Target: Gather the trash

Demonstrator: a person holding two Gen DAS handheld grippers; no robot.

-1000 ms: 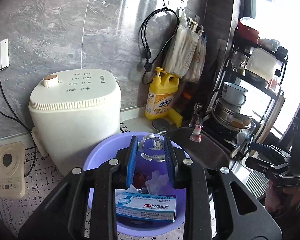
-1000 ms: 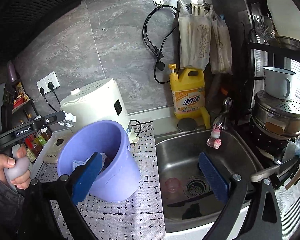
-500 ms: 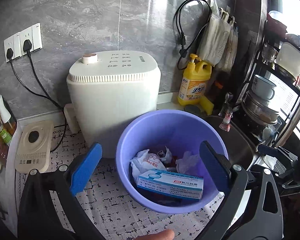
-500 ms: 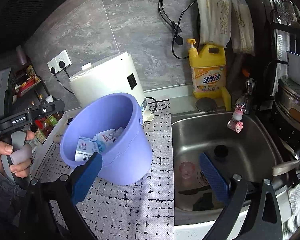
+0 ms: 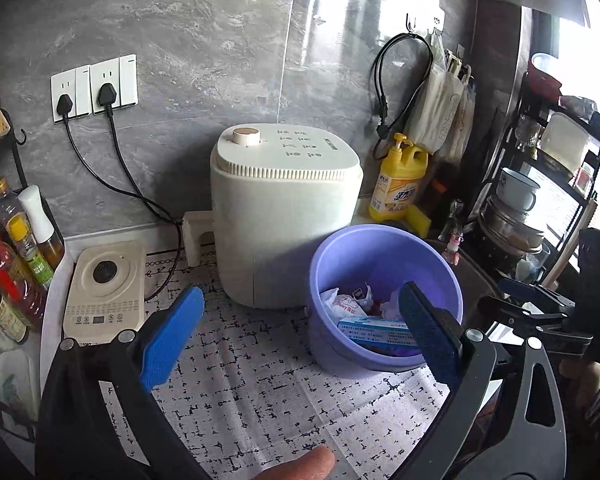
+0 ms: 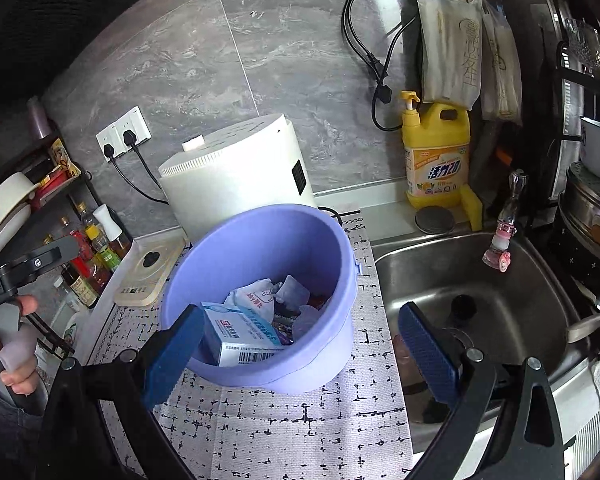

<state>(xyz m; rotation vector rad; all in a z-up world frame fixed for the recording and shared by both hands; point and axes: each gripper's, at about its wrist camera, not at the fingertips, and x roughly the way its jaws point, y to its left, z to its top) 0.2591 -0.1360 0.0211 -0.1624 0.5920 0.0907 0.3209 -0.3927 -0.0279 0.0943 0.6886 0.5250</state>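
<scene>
Left fingers (image 5: 298, 334): spread wide and empty, held low over the patterned mat (image 5: 260, 392), with the bucket (image 5: 340, 356) just beside the right-hand pad.
Right fingers (image 6: 298, 354): spread wide and empty, held in front of the bucket (image 6: 284, 372), the left pad overlapping its near rim in view.
Trash: already gathered in the bucket; a blue-and-white box (image 6: 244, 338) is leaned against the near wall, crumpled wrappers (image 6: 256, 294) are piled behind it.
Bucket position: stood on the mat on the desk, close to the sink (image 6: 496, 304) edge and just in front of the white cooker (image 5: 284, 212).
Risk, tipping: the light bucket could be knocked over if a pad is caught on its rim.
Risk, sink: it is judged that a sideways nudge could send it toward the basin.
Risk, spill: the box is seated high and could be flicked out by a careless reach.
Risk, farther back: the yellow soap bottle (image 6: 438, 152) could be toppled only by a long overreach.
</scene>
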